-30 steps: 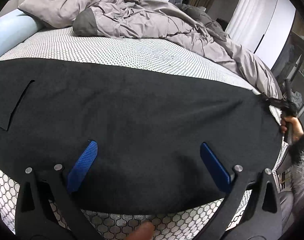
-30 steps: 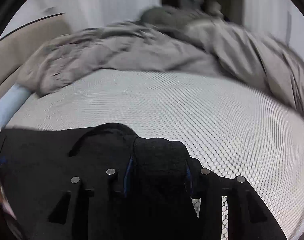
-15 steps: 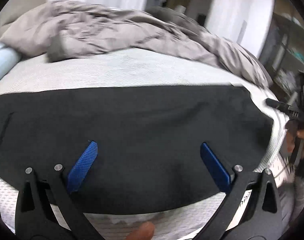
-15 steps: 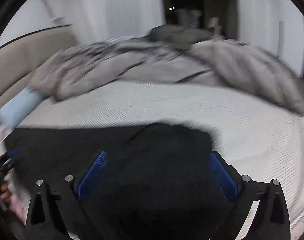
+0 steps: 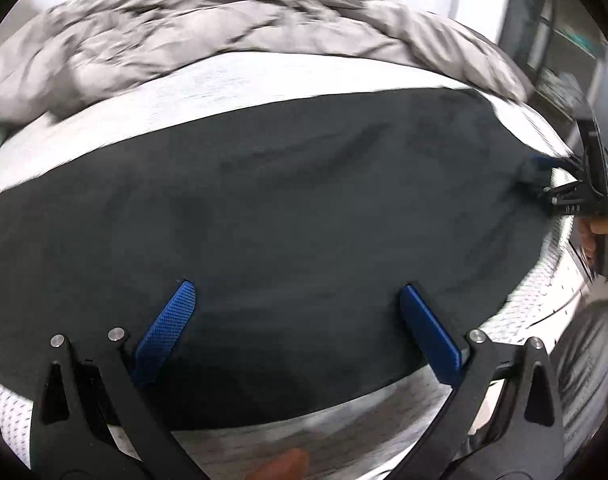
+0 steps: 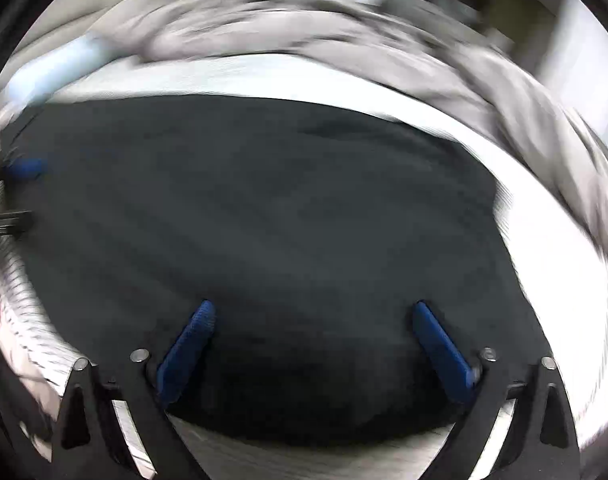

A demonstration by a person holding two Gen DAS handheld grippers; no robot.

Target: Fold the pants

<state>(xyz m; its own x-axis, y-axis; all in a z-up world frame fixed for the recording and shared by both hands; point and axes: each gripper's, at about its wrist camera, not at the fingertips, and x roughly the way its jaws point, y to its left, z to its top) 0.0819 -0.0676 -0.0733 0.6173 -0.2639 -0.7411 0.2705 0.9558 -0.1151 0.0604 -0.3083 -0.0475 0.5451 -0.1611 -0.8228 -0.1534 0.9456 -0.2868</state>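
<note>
Black pants [image 5: 304, 208] lie flat in a broad band across the white mattress [image 5: 263, 76]. My left gripper [image 5: 296, 286] hangs open above the band's near edge, blue pads wide apart, with nothing between them. In the right wrist view the same pants [image 6: 263, 200] fill the middle, and my right gripper [image 6: 312, 305] stands open over their near part without pinching any cloth. Each gripper also shows at the edge of the other's view: the right gripper [image 5: 548, 182] by the pants' right end, the left gripper [image 6: 17, 192] by their left end. Both views are blurred.
A crumpled grey duvet [image 5: 183, 32] is piled along the far side of the bed. A pale blue pillow [image 6: 51, 68] lies at the far left. A strip of bare mattress [image 6: 344, 76] separates the pants from the duvet. A hand [image 5: 600, 236] shows at the right edge.
The right gripper was shut on a bunched end of the pants; it has opened and let go, and that cloth now lies flat. Both views have rolled and shifted sideways.
</note>
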